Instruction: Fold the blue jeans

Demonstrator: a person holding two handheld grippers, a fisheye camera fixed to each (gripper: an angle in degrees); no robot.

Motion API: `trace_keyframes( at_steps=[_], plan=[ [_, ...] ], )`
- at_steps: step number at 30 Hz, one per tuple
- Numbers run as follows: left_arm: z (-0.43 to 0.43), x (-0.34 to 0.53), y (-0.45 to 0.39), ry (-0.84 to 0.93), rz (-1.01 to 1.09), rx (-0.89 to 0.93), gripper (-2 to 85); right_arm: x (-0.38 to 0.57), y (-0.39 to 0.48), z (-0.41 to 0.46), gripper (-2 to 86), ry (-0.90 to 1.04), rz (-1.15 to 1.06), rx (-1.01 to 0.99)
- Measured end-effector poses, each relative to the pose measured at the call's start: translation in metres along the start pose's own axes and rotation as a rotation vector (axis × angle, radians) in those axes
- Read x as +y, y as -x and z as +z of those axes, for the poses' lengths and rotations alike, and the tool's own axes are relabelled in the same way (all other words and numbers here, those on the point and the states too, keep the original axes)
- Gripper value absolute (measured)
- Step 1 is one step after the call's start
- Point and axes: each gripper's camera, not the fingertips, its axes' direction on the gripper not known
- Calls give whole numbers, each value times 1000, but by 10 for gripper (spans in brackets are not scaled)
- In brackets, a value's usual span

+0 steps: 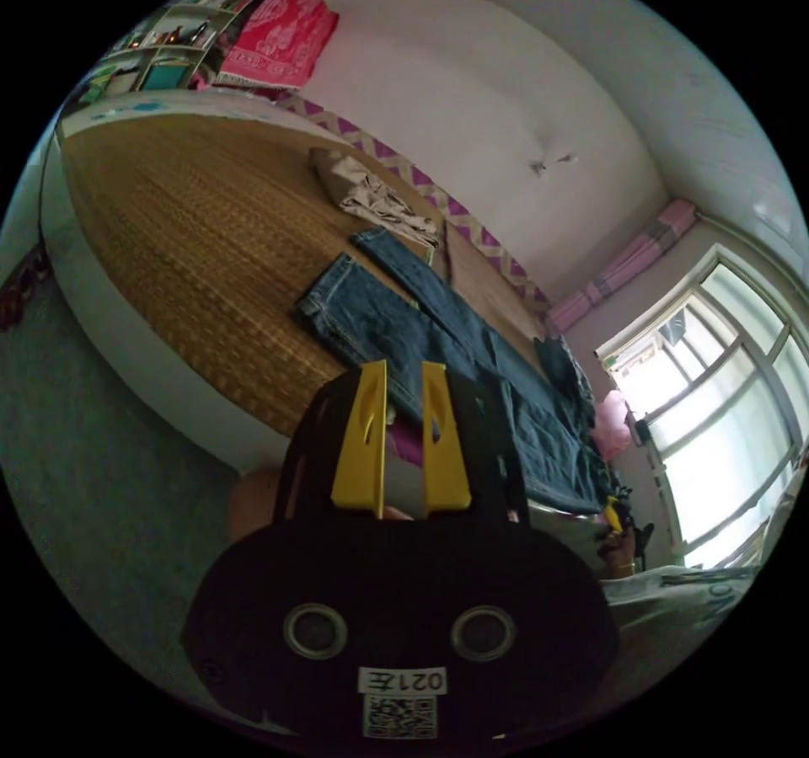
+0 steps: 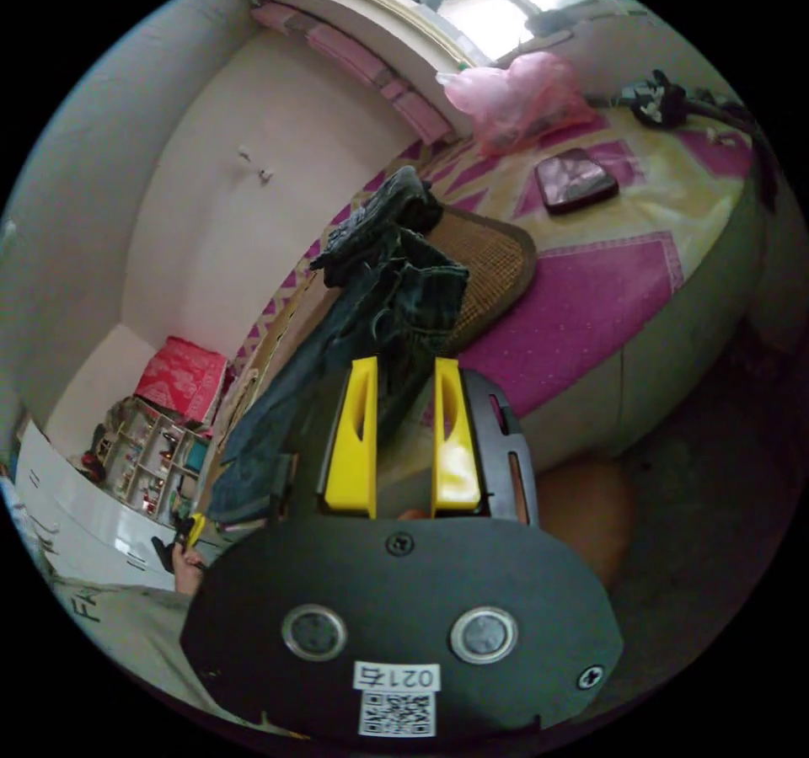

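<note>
Blue jeans (image 1: 438, 328) lie lengthwise along the bed (image 1: 185, 227).

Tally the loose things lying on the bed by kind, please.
blue jeans: 1
beige garment: 1
dark garment: 1
pink plastic bag: 1
dark flat pouch: 1
Total: 5

Both views from bedside, facing opposite ways along the bed (image 1: 168, 202), sharing blue jeans (image 1: 472, 345).
</note>
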Motion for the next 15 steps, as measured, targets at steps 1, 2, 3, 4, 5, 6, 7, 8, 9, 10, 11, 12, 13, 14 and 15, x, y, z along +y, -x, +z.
trace_keyframes(
  at_steps=[1, 2, 3, 4, 5, 6, 7, 8, 9, 10, 11, 12, 13, 14, 15],
  plan=[
    [0, -2, 1, 1, -16, 10, 65, 1, -5, 1, 99, 7, 21, -27],
    [1, -3, 3, 0, -40, 7, 65, 3, -9, 1, 97, 2, 31, -40],
    [1, -4, 4, -3, -50, 10, 66, 4, -10, 0, 96, 0, 33, -43],
    [1, -6, 6, -4, -70, 21, 65, 5, -12, -1, 93, -4, 33, -45],
    [2, -8, 8, -1, -92, 20, 65, 7, -14, -3, 91, -6, 33, -45],
    [3, -9, 9, -4, -102, 17, 65, 7, -15, -3, 91, -6, 32, -46],
    [4, -10, 11, -7, -122, 16, 64, 8, -18, -4, 90, -5, 32, -49],
    [7, -12, 12, 0, -144, 11, 63, 8, -21, -5, 89, -2, 36, -56],
    [8, -12, 12, 1, -158, 7, 63, 8, -23, -5, 89, -1, 39, -61],
    [9, -12, 14, 1, -192, 9, 64, 9, -26, -6, 88, 0, 46, -70],
    [10, -11, 15, 5, -220, 23, 64, 10, -29, -7, 87, 2, 53, -78],
    [10, -10, 15, 9, -234, 26, 64, 10, -30, -7, 87, 2, 56, -81],
    [10, -8, 14, 5, -260, 27, 65, 11, -33, -8, 86, 3, 58, -87],
    [10, -5, 14, -1, -288, 42, 66, 12, -35, -9, 86, 1, 60, -88],
    [12, -4, 14, 1, -303, 50, 66, 12, -36, -10, 85, 0, 61, -88]
  ],
)
